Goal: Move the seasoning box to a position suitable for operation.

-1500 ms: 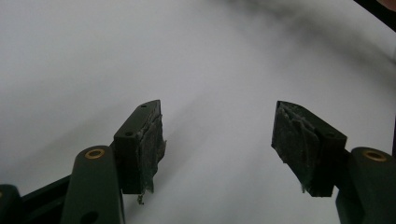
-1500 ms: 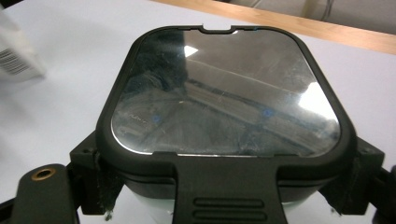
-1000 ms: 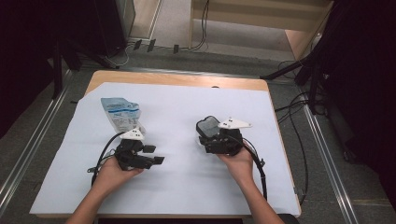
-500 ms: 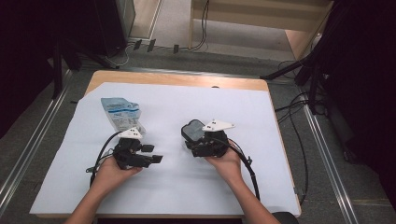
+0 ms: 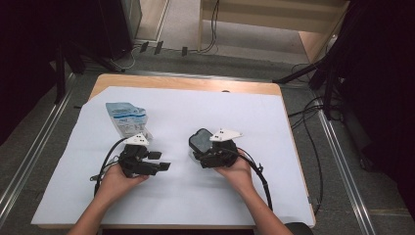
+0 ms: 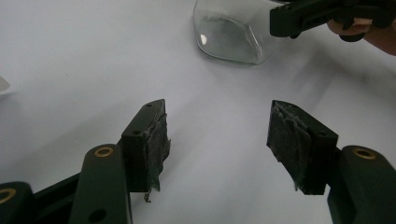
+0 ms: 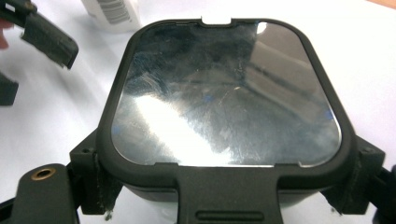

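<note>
A clear box with a black-rimmed glossy lid [image 7: 224, 93] is gripped at its near end by my right gripper [image 7: 226, 186], a jaw on each side. From above, this box [image 5: 199, 139] sits in the right gripper [image 5: 201, 151] just above the white sheet, right of centre. My left gripper [image 5: 160, 160] rests a short way to its left, pointing toward it. Its jaws [image 6: 217, 135] stand open with nothing between them. Beyond them lies the box's clear bottom [image 6: 229, 32]. A blue-and-white packet [image 5: 125, 117] lies behind the left gripper.
A white sheet [image 5: 254, 122] covers the wooden table [image 5: 186, 83]. Cables trail from both grippers toward the front edge. A dark floor with metal rails and more cables surrounds the table. The packet's barcode end [image 7: 112, 14] lies just past the box.
My right gripper has carried the box leftward, closer to the left gripper. The left gripper has stayed where it was.
</note>
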Demonstrator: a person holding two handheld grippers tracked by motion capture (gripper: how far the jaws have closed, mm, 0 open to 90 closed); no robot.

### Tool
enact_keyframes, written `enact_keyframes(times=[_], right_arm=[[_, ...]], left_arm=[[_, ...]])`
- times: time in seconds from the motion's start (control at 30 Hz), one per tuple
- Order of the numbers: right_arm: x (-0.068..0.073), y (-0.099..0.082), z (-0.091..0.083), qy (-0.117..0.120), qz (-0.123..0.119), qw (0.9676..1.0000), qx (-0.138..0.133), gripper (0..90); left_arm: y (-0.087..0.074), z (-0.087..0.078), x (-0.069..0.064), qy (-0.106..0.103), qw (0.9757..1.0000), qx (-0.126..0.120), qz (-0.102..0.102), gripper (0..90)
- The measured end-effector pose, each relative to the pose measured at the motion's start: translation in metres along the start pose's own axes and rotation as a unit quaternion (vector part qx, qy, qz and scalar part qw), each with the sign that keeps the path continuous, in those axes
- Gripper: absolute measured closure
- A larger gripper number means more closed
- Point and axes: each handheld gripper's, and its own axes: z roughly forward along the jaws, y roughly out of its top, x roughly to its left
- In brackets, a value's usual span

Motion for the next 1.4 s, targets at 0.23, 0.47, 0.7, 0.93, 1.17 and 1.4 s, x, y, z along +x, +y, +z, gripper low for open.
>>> enact_keyframes(times=[0.23,0.47,0.7,0.93,1.17,1.4], right_arm=[[0.0,0.001,-0.001,0.008,0.013,0.9999,0.0,10.7],[-0.001,0.007,-0.023,0.012,0.019,0.9995,-0.02,8.8],[0.0,0.008,-0.043,0.024,0.02,0.9992,-0.026,12.1],[0.002,0.0,-0.067,0.031,0.026,0.9985,-0.038,14.7],[-0.001,-0.009,-0.083,0.031,0.03,0.998,-0.045,24.7],[-0.009,-0.019,-0.09,0.033,0.047,0.9975,-0.042,51.4]], left_arm=[[0.001,0.001,0.0,0.001,1.0,-0.002,-0.002,39.6],[0.008,0.004,-0.002,-0.008,0.9998,-0.003,-0.02,47.4],[0.019,0.007,-0.011,-0.03,0.9994,0.015,0.007,69.1],[0.035,0.01,-0.008,-0.04,0.9985,-0.001,0.036,88.7],[0.045,0.021,-0.001,-0.064,0.9974,-0.015,0.03,90.0],[0.044,0.026,0.007,-0.052,0.998,0.004,0.036,90.0]])
